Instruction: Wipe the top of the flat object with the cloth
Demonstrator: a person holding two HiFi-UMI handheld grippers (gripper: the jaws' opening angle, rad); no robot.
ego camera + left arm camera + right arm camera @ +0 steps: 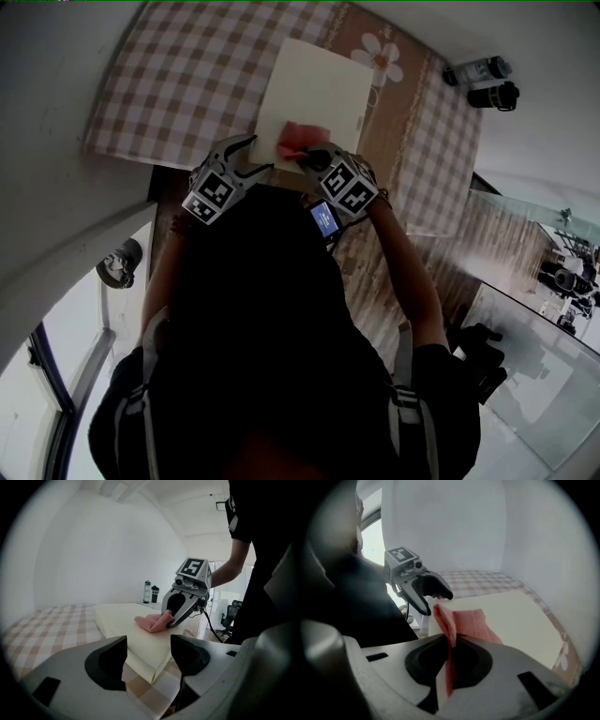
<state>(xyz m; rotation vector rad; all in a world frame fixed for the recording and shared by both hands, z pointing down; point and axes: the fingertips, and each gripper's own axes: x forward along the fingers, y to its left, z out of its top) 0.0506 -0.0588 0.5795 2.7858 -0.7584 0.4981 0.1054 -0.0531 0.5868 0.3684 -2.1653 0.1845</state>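
Right tongs [451, 658] are clamped tight on the pink cloth [469, 620]. One edge is pinched upright between the jaws, and the rest spills forward onto the cream flat object [319, 89]. In the head view the cloth sits at the near edge of that flat object, close to its near corner and right at the tip of the right tongs.

Left tongs [149, 653] are spread wide with nothing gripped. Their view looks straight at the flat object's near corner, which lies just ahead of the gap between the jaws. They hover just beside the cloth, to its left, and the pictures don't settle whether they touch the flat object.

The flat object lies on a table under a beige checked tablecloth [178, 75] with a white daisy print [382, 58] at the far side.

Over by the far right corner of the table are two containers side by side, a clear bottle [478, 69] and a dark bottle [494, 96]. Their contents can't be made out and their labels are too small to read.

The only print near the tongs is the black-and-white square markers on the cubes.
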